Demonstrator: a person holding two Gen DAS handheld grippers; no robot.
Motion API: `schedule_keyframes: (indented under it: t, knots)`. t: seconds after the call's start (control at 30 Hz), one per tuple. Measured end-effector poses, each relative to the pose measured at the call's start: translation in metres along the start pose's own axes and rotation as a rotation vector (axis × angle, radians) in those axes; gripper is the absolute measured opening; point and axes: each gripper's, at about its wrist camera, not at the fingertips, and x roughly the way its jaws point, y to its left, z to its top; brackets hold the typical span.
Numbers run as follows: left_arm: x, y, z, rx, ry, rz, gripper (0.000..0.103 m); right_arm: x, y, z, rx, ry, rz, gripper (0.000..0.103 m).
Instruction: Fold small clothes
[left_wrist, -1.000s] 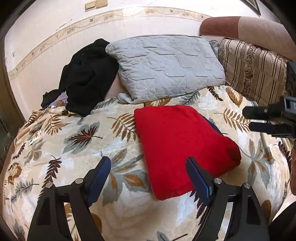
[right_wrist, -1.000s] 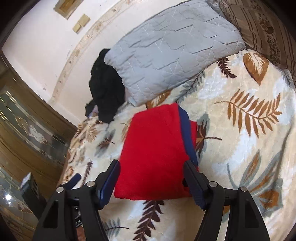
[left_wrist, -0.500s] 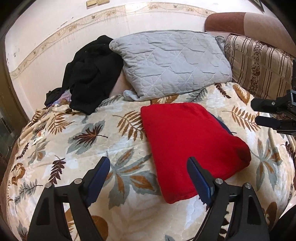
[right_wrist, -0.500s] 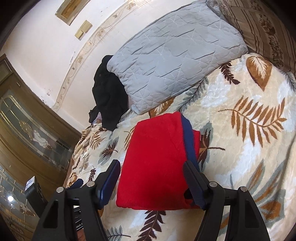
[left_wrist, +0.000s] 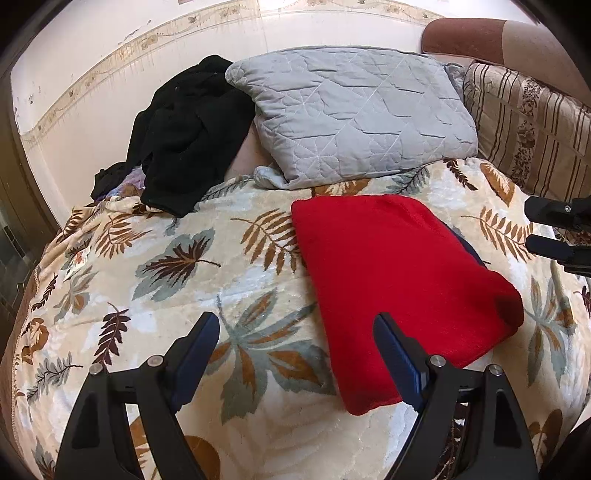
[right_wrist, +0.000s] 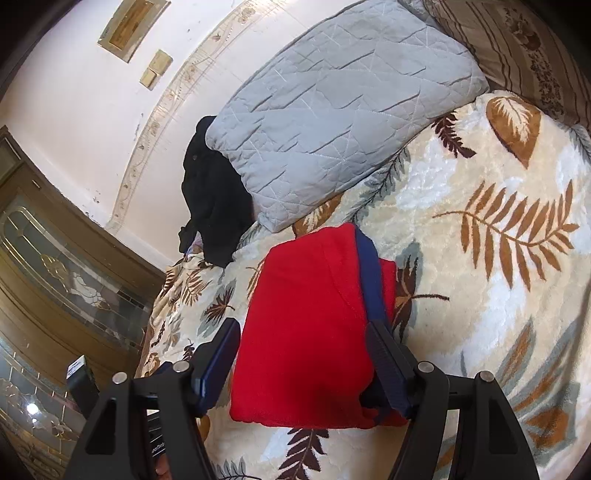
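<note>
The black garment (left_wrist: 192, 133) runs behind the grey pillow (left_wrist: 354, 110), its right side hidden. A blue layer (right_wrist: 367, 273) shows only as a strip beside the folded red garment (right_wrist: 306, 325); its extent underneath cannot be told. The striped cushion (left_wrist: 528, 136) is cut off at the right edge.

I note the folded red knit garment (left_wrist: 399, 280) flat on the leaf-print plush blanket (left_wrist: 177, 295), w/ grey quilted pillow (left_wrist: 354, 110) behind it; heap of black clothing (left_wrist: 188, 136) left of pillow, striped bolster cushion (left_wrist: 528, 136) to its right.
</note>
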Motion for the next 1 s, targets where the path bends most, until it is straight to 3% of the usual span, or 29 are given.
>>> schedule_keyframes:
  t: [1.0]
  knots:
    - [0.033, 0.004, 0.017, -0.019, 0.04, -0.02, 0.086, 0.024, -0.021, 0.007, 0.038, 0.03, 0.049, 0.074]
